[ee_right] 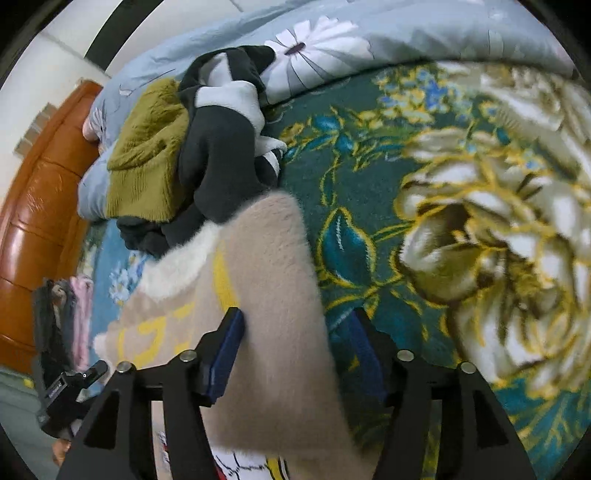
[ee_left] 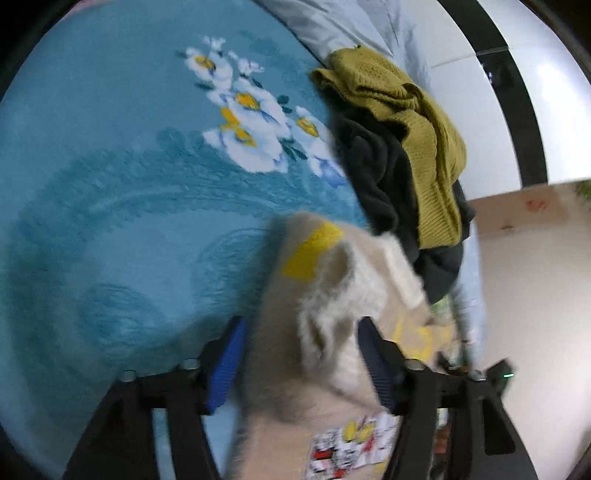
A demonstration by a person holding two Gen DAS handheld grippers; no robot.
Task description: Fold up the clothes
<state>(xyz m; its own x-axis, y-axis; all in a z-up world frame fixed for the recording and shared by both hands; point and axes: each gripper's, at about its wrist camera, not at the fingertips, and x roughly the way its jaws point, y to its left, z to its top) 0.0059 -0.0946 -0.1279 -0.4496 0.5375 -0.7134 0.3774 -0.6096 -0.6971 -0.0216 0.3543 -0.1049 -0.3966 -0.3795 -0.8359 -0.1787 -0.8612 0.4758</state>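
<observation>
A fuzzy beige sweater (ee_left: 321,317) with a white fluffy collar, yellow markings and a colourful comic-style print near its lower edge lies on a floral blanket (ee_left: 110,184), teal with white-and-yellow flowers on one side and dark green with large cream blooms on the other. The left gripper (ee_left: 301,365) stands wide open, its blue-padded fingers (ee_left: 227,369) on either side of a bunched, raised fold of the sweater without pinching it. The right gripper (ee_right: 295,354) is also spread apart, with a flat beige panel of the sweater (ee_right: 273,295) running between its fingers. Just beyond the sweater sits a heap of clothes: an olive knit sweater (ee_left: 417,136) draped over a dark garment (ee_left: 376,177), against a pale blue floral quilt (ee_right: 388,33).
</observation>
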